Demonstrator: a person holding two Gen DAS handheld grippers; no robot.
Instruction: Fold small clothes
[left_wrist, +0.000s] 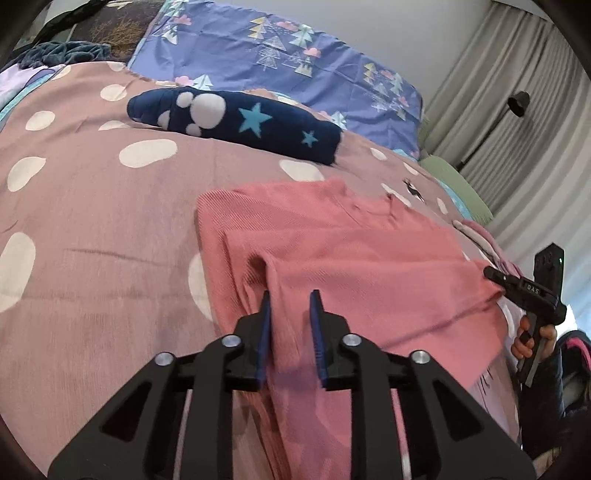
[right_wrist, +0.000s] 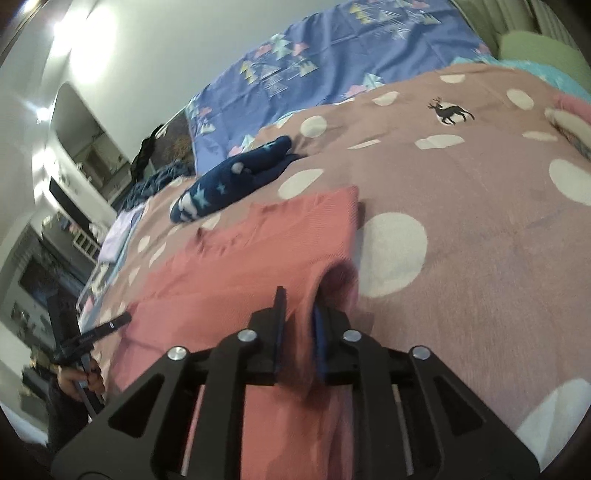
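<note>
The left gripper (left_wrist: 290, 306) stands with jaws parted over a fold of the pink top (left_wrist: 351, 258), pads clear of the cloth. The right gripper (right_wrist: 299, 310) has the top's edge between its slightly parted jaws – the blur hides whether they press it. Only the right view shows the deer print (right_wrist: 452, 110) and a dim shelf. The top lies folded on the dotted bedspread (left_wrist: 92, 229), bare cover to either side – beyond, a navy star garment (left_wrist: 240, 122), then a blue sheet (left_wrist: 295, 55) and curtains (left_wrist: 517, 92).
</note>
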